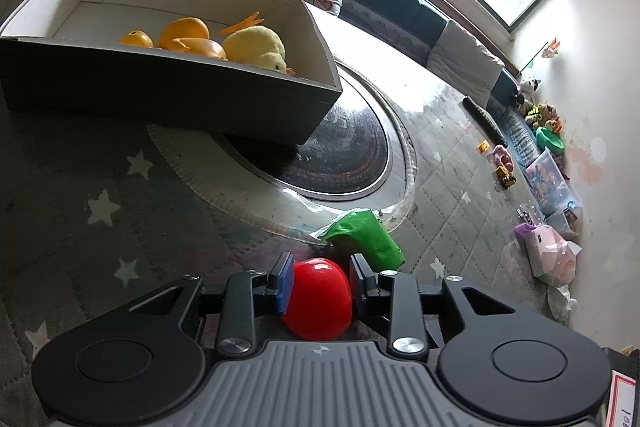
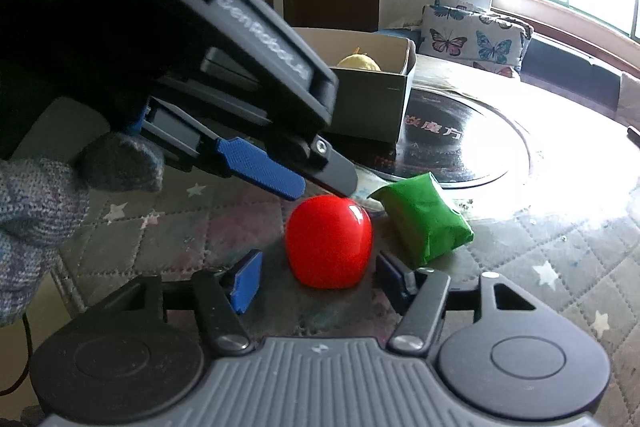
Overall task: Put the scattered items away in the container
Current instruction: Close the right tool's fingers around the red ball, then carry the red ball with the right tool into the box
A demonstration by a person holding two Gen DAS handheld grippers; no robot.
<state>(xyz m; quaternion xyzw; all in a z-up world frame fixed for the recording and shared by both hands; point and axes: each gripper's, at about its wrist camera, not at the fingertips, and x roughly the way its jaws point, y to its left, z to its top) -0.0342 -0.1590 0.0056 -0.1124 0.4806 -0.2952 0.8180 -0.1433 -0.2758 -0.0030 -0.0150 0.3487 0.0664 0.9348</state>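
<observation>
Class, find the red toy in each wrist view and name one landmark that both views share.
Left wrist view: the red toy sits bottom centre, between the left gripper fingers.
Right wrist view: red toy at centre, ahead of the right gripper, under the other gripper's tips.
Shared landmark: the green packet beside it.

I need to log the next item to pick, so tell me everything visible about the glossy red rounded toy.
The glossy red rounded toy looks like smooth hard plastic, apple-like, plain, with a bright highlight. It sits on the grey quilted star-print mat, beside a green wrapped packet. The left gripper brackets it with blue pads close to its sides; whether they press it is unclear. The right gripper is open before it.
</observation>
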